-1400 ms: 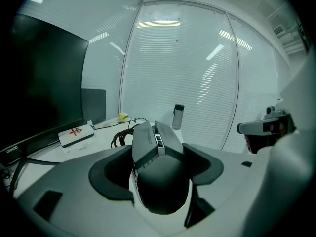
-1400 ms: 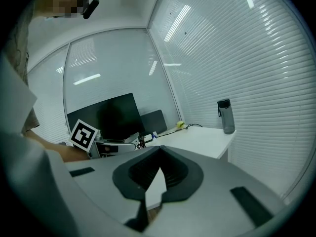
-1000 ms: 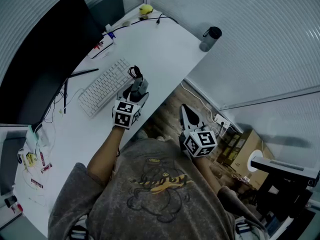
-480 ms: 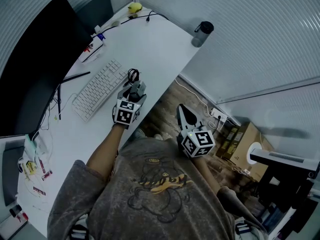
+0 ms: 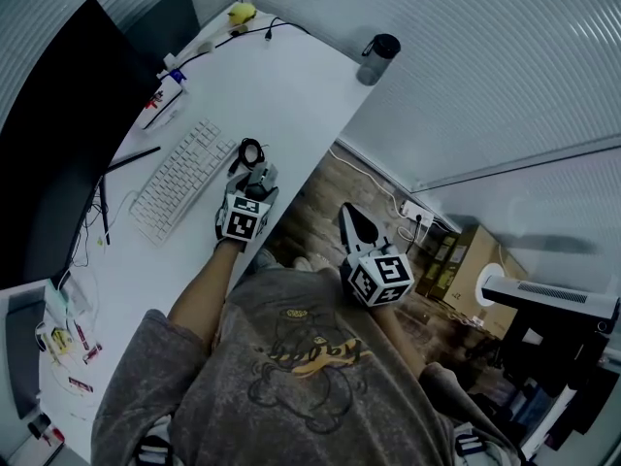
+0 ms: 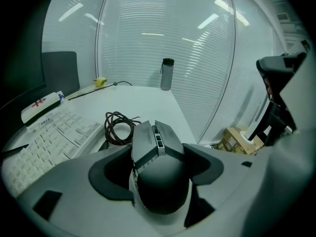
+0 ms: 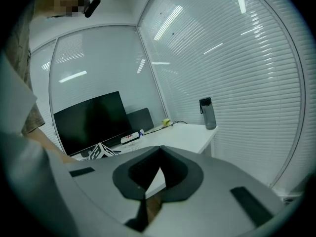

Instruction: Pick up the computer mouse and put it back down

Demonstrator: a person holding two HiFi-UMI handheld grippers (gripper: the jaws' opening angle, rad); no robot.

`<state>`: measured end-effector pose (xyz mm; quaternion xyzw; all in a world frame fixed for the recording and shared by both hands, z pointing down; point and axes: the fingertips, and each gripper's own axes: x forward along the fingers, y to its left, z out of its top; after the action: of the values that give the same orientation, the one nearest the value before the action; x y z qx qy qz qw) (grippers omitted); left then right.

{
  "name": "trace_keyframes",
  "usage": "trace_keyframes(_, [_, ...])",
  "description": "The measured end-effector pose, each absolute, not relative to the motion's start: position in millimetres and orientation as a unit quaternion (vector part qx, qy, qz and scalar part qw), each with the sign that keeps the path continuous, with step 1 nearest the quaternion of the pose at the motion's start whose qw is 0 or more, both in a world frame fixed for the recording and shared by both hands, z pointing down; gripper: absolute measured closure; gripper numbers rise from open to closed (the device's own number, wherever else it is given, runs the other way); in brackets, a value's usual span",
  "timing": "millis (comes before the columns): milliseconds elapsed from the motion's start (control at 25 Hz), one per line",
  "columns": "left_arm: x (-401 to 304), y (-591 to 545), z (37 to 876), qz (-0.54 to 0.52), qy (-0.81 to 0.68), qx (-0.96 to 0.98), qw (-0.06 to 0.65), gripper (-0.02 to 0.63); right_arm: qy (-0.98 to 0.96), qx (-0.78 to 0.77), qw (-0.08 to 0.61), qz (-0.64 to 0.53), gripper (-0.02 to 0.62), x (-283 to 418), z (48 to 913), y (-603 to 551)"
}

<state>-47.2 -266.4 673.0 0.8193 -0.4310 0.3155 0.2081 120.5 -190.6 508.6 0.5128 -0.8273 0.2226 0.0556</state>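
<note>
Nothing is legible; the white box [image 6: 42, 107] bears blurred red print.

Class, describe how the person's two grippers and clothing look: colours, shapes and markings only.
The left gripper and right gripper both have light grey bodies with dark grey scooped pads. Each carries a white cube printed with black square markers. The person wears a grey sweatshirt with a printed graphic.

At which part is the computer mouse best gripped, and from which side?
Grip the computer mouse across its two long flanks, beside the rounded rear hump, coming from its rear end. The flanks run roughly parallel, so flat jaws should seat there, and the coiled cable at the front lies clear. The left gripper holds it just so.
</note>
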Motion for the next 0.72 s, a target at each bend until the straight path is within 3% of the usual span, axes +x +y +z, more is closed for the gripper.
trace_keyframes(720, [-40.2, -267.0, 685.6, 0.338, -0.428, 0.811, 0.212, 0.288, -0.82, 0.522, 0.062, 0.226, 0.588, 131.2, 511.9, -186.9])
